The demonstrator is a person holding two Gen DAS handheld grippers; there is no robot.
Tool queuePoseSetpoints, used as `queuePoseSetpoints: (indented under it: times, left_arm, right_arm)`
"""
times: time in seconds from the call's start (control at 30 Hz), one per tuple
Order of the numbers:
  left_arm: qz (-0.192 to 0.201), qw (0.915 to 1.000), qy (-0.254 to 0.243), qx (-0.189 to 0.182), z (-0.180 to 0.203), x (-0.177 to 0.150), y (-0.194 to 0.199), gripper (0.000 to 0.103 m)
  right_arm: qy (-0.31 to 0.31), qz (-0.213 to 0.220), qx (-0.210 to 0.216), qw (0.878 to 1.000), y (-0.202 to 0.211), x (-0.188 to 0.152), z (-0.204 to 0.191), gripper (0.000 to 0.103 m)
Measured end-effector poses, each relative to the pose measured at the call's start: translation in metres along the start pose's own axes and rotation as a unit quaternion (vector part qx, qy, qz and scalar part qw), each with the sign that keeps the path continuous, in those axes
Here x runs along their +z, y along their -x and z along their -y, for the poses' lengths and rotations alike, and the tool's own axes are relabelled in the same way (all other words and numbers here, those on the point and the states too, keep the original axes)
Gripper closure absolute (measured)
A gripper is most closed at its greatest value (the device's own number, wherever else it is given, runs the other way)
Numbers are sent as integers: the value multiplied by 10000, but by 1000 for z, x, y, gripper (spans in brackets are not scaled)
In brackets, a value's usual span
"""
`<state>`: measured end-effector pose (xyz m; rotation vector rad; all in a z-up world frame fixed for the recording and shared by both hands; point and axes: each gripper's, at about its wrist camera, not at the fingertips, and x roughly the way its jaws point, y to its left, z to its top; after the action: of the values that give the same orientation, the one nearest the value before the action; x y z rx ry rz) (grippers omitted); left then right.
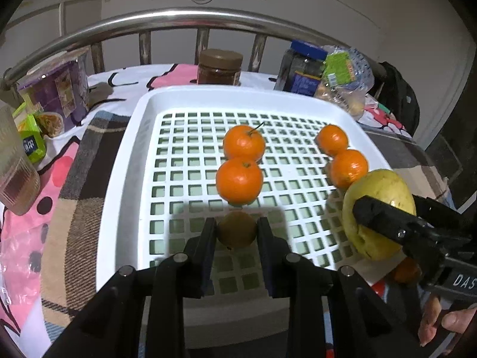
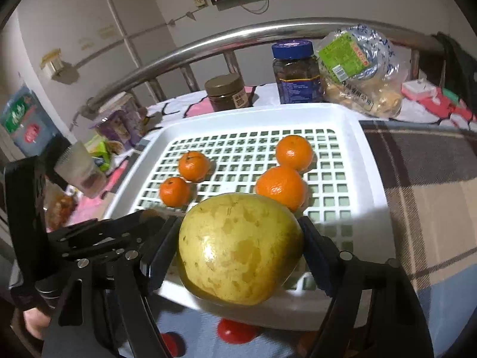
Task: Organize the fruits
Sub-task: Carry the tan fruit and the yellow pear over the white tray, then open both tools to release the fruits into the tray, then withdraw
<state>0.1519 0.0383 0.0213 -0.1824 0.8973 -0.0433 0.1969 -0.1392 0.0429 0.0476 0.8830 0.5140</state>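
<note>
A white slotted tray [image 1: 134, 137] holds several oranges: two in the middle [image 1: 239, 180] and two at the right [image 1: 348, 168]. My left gripper [image 1: 237, 231] is shut on a small brownish fruit [image 1: 237, 229], low over the tray's near part. My right gripper [image 2: 241, 247] is shut on a large yellow-green pear [image 2: 238, 249], held above the tray's near right edge; it also shows in the left wrist view [image 1: 377, 205]. The tray [image 2: 369, 161] and oranges [image 2: 281, 186] lie beyond the pear.
A steel rail [image 1: 179, 18] runs behind the table. A brown-lid jar [image 1: 220, 67], a blue-lid jar [image 1: 301, 68] and a bagged snack [image 1: 347, 77] stand behind the tray. Purple box [image 1: 59, 86] and clear container [image 1: 15, 176] at left. Another orange [image 1: 407, 271] lies outside the tray, under the right gripper.
</note>
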Motion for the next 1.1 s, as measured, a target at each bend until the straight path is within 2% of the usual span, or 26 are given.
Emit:
queuePoseSetpoints:
  times: [0.13, 0.2, 0.27, 0.37, 0.43, 0.6, 0.87, 1.0, 1.1]
  left_arm:
    - [106, 9998, -120, 114, 4, -1, 0, 73]
    - [102, 9998, -131, 96, 5, -1, -1, 64]
    - [140, 9998, -121, 73, 6, -1, 2, 27]
    - [384, 9992, -124, -50, 8, 0, 17, 15]
    - [516, 9984, -120, -218, 10, 3, 29, 13]
    - [1093, 9931, -89, -422, 16, 9, 78, 3]
    - [2088, 9762, -175, -556, 28, -1, 160, 0]
    - [2304, 9706, -218, -656, 30, -15, 182, 0]
    - [2382, 9691, -266, -589, 33, -26, 187, 0]
  right_arm:
    - [-170, 34, 115, 9998, -6, -2, 9, 25]
    - [-262, 14, 222, 9994, -6, -2, 13, 24]
    - [-405, 56, 425, 9983, -1, 0, 19, 24]
    - [-689, 438, 775, 9936, 26, 3, 27, 19]
    - [-624, 727, 923, 9911, 49, 6, 28, 16]
    - [-70, 1444, 754, 9866, 112, 7, 18, 10]
    - [472, 2471, 703, 9653, 200, -10, 10, 0]
    - [685, 2685, 614, 9589, 223, -28, 9, 0]
    - [749, 2655, 528, 9597, 226, -43, 11, 0]
